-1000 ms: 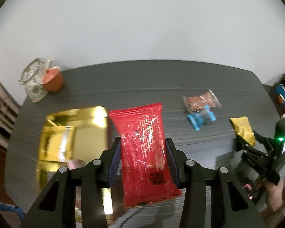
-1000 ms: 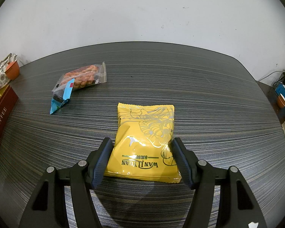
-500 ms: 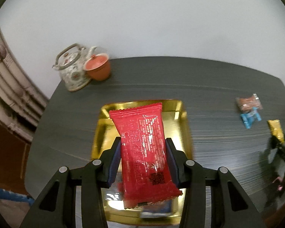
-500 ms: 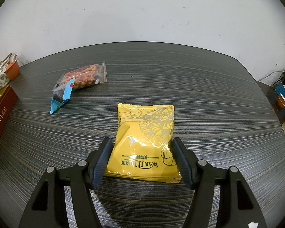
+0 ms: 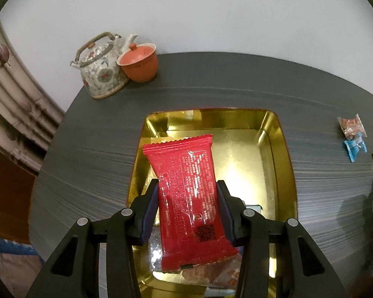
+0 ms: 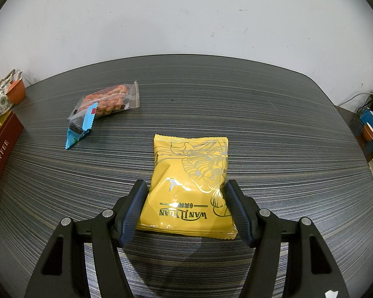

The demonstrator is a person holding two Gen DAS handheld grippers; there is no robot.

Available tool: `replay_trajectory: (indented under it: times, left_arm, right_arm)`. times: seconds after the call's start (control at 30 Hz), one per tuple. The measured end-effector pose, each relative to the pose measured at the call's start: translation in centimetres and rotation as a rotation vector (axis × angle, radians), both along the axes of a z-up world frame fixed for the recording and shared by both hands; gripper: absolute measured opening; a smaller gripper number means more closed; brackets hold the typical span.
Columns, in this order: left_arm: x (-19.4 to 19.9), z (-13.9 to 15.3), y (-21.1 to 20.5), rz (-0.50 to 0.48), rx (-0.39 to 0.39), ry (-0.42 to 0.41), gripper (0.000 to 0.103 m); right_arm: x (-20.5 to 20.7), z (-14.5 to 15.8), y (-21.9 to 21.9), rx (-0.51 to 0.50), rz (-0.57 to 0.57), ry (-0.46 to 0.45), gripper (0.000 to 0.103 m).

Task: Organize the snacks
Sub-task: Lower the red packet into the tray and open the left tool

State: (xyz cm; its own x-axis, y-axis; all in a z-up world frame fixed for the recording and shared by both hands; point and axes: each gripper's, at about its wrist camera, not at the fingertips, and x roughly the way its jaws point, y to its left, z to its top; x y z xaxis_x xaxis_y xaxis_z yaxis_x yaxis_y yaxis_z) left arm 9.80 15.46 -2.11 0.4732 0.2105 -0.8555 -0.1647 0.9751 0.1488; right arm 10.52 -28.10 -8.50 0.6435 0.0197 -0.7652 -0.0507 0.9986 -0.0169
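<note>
L gripper (image 5: 187,200): my jaws are clamped on the red snack pack (image 5: 186,193), pads pressing both long edges, pack standing lengthwise out to 12 o'clock, back side w/ small print + QR code facing cam. Pack hangs over the gold tray (image 5: 273,149), clear of the tray floor as far as I can tell. Tray sits on the dark striped bench (image 5: 87,154). Other wrappers lie in the tray's near end at 6 o'clock, mostly hidden under the pack; can't ID them.

Floral teapot (image 5: 100,72) at 11 o'clock near the bench's far edge, orange lidded cup (image 5: 139,62) touching it on its right. At 3 o'clock, well apart from tray: clear pack of brown snacks (image 5: 351,125), blue wrapper (image 5: 355,147) just beside it.

R gripper (image 6: 186,201): jaws at mid width, straddling the near half of the yellow snack bag (image 6: 190,181). Right pad touches the bag's edge, left pad looks just at the edge; can't tell if they're really squeezing. Bag lies flat on the bench, printed face up, lettering upside down to cam.

R view, 10 o'clock: clear pack + blue wrapper overlapping, blue one on top at its near end. At 9 o'clock, the tray's dark red side wall reads TOFFEE.
</note>
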Motion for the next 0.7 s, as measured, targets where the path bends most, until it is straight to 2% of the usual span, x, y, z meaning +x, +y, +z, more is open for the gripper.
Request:
replay_trajectory:
  times: [0.33,0.7]
  left_arm:
    - [0.7,-2.0,-0.1,-0.001,0.005,0.028,0.046]
    - [0.3,-2.0,-0.4,-0.011,0.038,0.022,0.046]
  right_arm:
    - [0.0,-0.1,-0.1,-0.001,-0.001,0.000,0.061]
    - [0.0,-0.1,-0.1,-0.001,-0.001,-0.001,0.061]
